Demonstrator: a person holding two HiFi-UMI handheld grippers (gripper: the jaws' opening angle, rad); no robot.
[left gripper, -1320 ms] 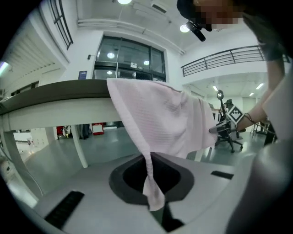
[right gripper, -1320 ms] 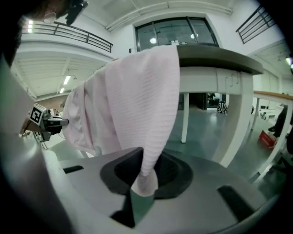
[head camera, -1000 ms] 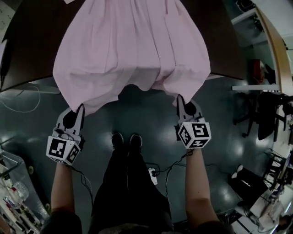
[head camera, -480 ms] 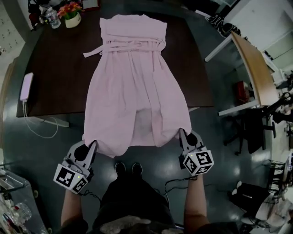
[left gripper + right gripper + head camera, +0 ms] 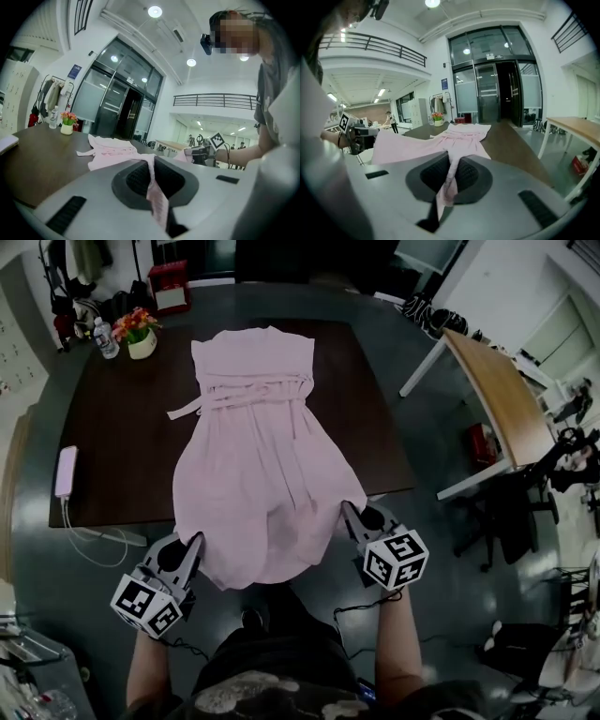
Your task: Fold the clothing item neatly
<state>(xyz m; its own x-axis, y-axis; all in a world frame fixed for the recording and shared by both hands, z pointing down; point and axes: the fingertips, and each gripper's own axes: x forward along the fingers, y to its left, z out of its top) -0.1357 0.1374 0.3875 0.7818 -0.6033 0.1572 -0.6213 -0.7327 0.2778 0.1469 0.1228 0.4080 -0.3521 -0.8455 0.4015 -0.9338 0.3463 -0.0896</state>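
A pale pink dress (image 5: 258, 456) with a tied waist belt lies lengthwise on the dark brown table (image 5: 122, 446), its top at the far end and its hem hanging past the near edge. My left gripper (image 5: 194, 545) is shut on the hem's left corner, and pink cloth (image 5: 154, 192) is pinched between its jaws. On the hem's right corner my right gripper (image 5: 347, 512) is shut, with the fabric (image 5: 449, 180) clamped between its pads. Both grippers hold the hem lifted just off the table's near edge.
A flower pot (image 5: 141, 334) and a bottle (image 5: 103, 337) stand at the table's far left corner. A white power bank (image 5: 66, 472) with a cable lies at the left edge. A light wooden desk (image 5: 497, 399) stands to the right, with chairs beyond.
Both grippers have drawn back and up with the hem, so the whole dress and table have come into view farther away. The grip on both corners is unchanged.
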